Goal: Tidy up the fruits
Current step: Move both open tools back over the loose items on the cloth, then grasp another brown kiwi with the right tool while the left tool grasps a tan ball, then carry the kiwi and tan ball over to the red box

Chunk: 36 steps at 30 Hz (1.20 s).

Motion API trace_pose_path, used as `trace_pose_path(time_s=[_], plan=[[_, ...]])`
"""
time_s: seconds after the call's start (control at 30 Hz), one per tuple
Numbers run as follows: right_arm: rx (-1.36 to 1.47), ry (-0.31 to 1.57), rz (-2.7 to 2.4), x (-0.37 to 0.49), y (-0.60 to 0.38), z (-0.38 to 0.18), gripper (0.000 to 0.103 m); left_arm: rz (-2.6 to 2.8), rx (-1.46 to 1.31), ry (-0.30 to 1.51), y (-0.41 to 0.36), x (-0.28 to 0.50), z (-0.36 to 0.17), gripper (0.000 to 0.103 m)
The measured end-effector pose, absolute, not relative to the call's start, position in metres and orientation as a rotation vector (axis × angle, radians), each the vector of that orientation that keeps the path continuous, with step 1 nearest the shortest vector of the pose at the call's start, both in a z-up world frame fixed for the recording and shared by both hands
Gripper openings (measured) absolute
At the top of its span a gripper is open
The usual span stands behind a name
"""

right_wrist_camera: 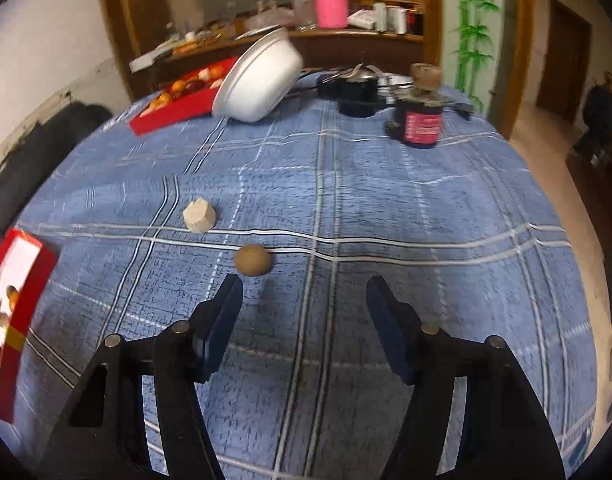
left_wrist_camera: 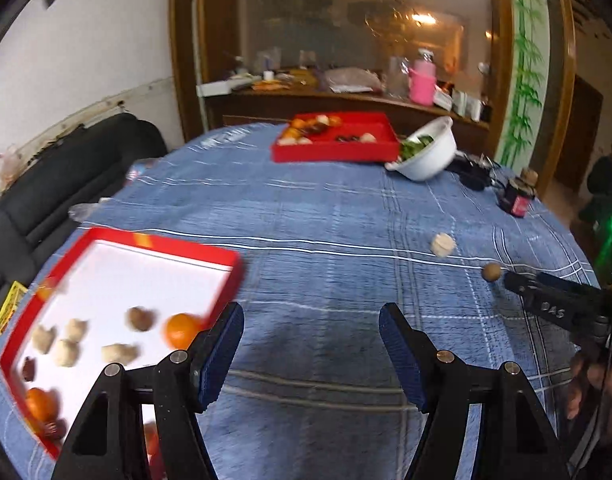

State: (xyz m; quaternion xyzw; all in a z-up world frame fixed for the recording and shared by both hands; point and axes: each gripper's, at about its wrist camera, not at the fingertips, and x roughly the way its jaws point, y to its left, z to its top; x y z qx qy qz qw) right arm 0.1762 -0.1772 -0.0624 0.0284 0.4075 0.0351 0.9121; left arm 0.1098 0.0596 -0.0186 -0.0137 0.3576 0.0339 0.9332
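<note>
Plaid-clothed counter [right_wrist_camera: 385,208] | right tongs [right_wrist_camera: 304,294] wide, brown round fruit [right_wrist_camera: 252,259] just ahead-left, lined up for pickup | left tongs [left_wrist_camera: 310,322] wide, empty, beside red tray [left_wrist_camera: 222,258]

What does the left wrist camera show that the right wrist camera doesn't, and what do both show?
Only the left wrist view shows the greens inside the tilted white bowl and the full inside of the near red white-lined tray with its oranges and pale pieces. Only the right wrist view shows the open doorway. Both show the round brown fruit, the pale cut chunk, the far red tray and the blue plaid tablecloth.
</note>
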Motion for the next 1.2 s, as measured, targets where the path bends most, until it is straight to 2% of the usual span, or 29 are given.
trace_pose_path(time_s=[0.17, 0.2, 0.23, 0.27, 0.37, 0.53, 0.57, 0.63, 0.67, 0.97, 1.2], plan=[[-0.015, 0.868, 0.129, 0.199, -0.155, -0.071, 0.062, 0.006, -0.043, 0.77, 0.032, 0.149, -0.03, 0.069], [-0.026, 0.88, 0.128, 0.206, -0.154, -0.075, 0.051, -0.013, -0.043, 0.776, 0.024, 0.16, -0.033, 0.069], [-0.022, 0.907, 0.134, 0.212, -0.152, -0.079, 0.028, -0.02, -0.041, 0.781, 0.018, 0.168, -0.036, 0.069], [-0.044, 0.896, 0.125, 0.214, -0.151, -0.078, 0.021, -0.029, -0.037, 0.785, 0.012, 0.177, -0.039, 0.069], [-0.071, 0.912, 0.118, 0.212, -0.162, -0.077, 0.021, -0.079, -0.035, 0.805, -0.014, 0.206, -0.048, 0.069], [0.043, 0.895, 0.09, 0.197, -0.204, -0.076, 0.021, -0.121, -0.015, 0.857, -0.056, 0.246, -0.068, 0.069], [0.062, 0.892, 0.095, 0.196, -0.208, -0.075, 0.021, -0.125, -0.004, 0.882, -0.061, 0.251, -0.071, 0.066], [0.071, 0.887, 0.103, 0.197, -0.208, -0.076, 0.022, -0.098, 0.013, 0.902, -0.067, 0.261, -0.075, 0.043], [0.072, 0.89, 0.111, 0.198, -0.206, -0.078, 0.021, -0.098, 0.01, 0.902, -0.066, 0.263, -0.074, 0.027], [0.041, 0.89, 0.128, 0.193, -0.196, -0.074, 0.021, -0.056, 0.072, 0.9, -0.052, 0.218, -0.07, 0.026], [0.027, 0.857, 0.147, 0.151, -0.172, -0.062, 0.021, -0.056, 0.056, 0.872, -0.039, 0.158, -0.064, 0.026]])
